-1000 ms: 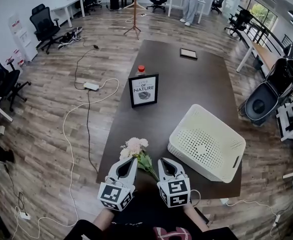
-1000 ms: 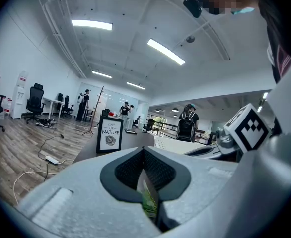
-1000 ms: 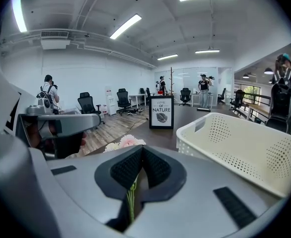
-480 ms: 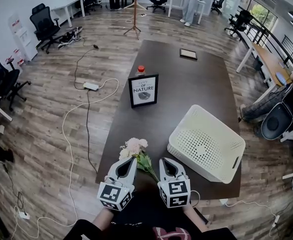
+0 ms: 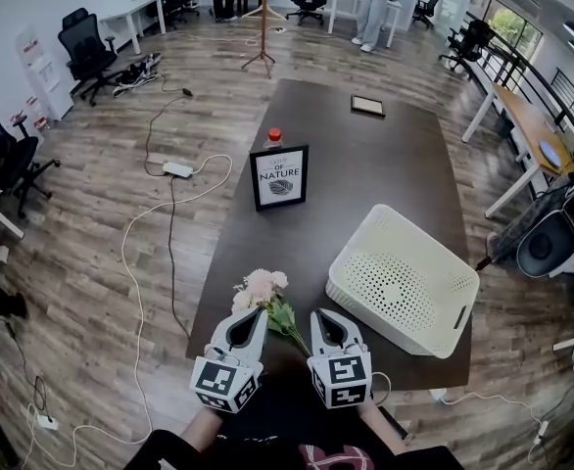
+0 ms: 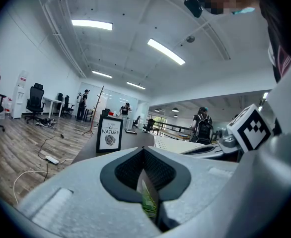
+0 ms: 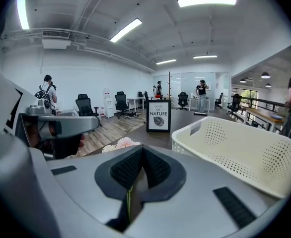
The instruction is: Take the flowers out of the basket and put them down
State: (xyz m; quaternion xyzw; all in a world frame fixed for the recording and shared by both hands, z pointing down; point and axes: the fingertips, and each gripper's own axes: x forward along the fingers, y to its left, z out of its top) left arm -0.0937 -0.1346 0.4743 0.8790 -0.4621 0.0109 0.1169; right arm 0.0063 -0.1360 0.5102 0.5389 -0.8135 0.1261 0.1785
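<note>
The flowers [image 5: 261, 289] are outside the basket [image 5: 365, 306], low in the centre of the head view. Their pale pink heads sit over the dark surface [image 5: 356, 184] near its left edge, and the stem runs down and right between your tools. Your left tool [image 5: 252, 315] is clenched on a green leaf, and your right tool [image 5: 323, 315] is clenched on the thin stem. The white perforated basket sits askew at the lower right of the surface. Further up stands a framed sign [image 5: 280, 176], with a red-capped bottle [image 5: 275, 137] just behind it. Around the surface is a wood-plank floor [image 5: 91, 233]. Cables [image 5: 172, 253] and a power strip [image 5: 178, 169] lie on it at the left, with office chairs [image 5: 86, 52] at the upper left.
</note>
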